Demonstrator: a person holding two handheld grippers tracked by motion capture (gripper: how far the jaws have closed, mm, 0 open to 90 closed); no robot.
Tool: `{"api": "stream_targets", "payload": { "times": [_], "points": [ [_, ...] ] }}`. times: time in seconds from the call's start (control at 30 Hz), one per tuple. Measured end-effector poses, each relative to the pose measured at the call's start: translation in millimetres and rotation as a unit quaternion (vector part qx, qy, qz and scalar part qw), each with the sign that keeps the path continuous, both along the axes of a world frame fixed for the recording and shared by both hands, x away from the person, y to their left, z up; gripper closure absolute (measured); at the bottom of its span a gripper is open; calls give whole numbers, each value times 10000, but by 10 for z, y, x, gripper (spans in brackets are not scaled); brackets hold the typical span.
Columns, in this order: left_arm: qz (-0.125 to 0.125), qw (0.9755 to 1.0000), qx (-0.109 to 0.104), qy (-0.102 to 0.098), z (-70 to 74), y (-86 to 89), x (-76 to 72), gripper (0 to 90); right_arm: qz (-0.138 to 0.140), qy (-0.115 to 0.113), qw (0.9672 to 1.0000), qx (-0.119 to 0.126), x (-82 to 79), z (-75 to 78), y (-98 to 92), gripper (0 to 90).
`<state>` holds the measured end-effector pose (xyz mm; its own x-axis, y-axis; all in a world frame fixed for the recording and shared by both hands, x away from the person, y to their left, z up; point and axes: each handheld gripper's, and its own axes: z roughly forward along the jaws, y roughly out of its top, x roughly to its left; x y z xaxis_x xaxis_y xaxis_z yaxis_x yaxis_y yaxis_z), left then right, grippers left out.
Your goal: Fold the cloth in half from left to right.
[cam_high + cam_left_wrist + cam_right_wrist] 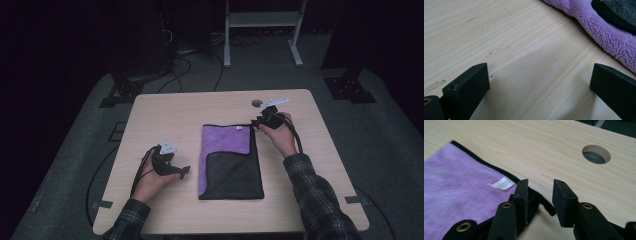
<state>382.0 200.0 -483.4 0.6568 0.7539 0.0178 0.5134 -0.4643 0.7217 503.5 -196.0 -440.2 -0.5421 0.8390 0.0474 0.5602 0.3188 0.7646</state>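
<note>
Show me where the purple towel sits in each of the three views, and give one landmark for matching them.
High view: the purple towel lies at table centre, a dark flap folded over its near right part.
Left gripper view: top right corner, beyond the open jaws.
Right gripper view: left side, its corner between the jaws.
Shared landmark: the towel's black edge binding.

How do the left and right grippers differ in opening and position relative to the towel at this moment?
The left gripper is wide open; the right gripper is open more narrowly. The left gripper sits over bare table, apart from the towel, beside its left edge; the right gripper is at the towel's far right corner. Neither grips anything.
</note>
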Motion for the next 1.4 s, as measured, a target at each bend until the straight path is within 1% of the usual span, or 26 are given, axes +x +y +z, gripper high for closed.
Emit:
{"api": "stream_targets", "payload": {
  "times": [0.03, 0.1, 0.2, 0.27, 0.37, 0.47, 0.67, 0.77, 0.9, 1.0, 1.13, 1.33, 1.4],
  "points": [
    [-2, 10000, 8, 2, 1, 0, 0, 13, 50, 11, 10000, 51, -38, 16, -15, 637],
    [-2, 10000, 5, 2, 1, 0, 0, 13, 114, -37, 9998, 154, -104, 39, -35, 636],
    [-1, 10000, 1, 3, 1, 0, 0, 13, 279, -90, 9994, 198, -210, 74, -27, 628],
    [-6, 10000, 9, 10, 2, 1, 0, 13, 377, -122, 9990, 217, -280, 81, -6, 622],
    [-4, 10000, 11, 13, 3, 1, 0, 13, 564, -109, 9979, 315, -393, 96, 42, 622],
    [-5, 10000, 10, 14, 3, 1, 0, 13, 714, -167, 9966, 387, -472, 118, 96, 621],
    [-7, 10000, 12, 15, 3, 1, 0, 13, 1121, -220, 9921, 513, -633, 170, 307, 617],
    [-4, 10000, 10, 16, 3, 1, 0, 13, 1351, -180, 9891, 552, -694, 165, 447, 614],
    [1, 10000, 3, 14, 2, 0, -1, 13, 1673, -79, 9842, 584, -758, 119, 651, 611],
    [5, 10000, -3, 14, 2, -1, -1, 13, 1853, -34, 9811, 548, -774, 67, 798, 611],
    [6, 10000, -6, 15, 2, -1, -1, 13, 1985, 65, 9789, 489, -767, -17, 984, 611],
    [-25, 10000, 26, 10, 4, 3, 1, 13, 2173, 206, 9753, 328, -740, -191, 1209, 603],
    [-17, 10000, 8, 10, 3, 0, 0, 13, 2225, 240, 9745, 176, -747, -257, 1274, 604]
  ]
}}
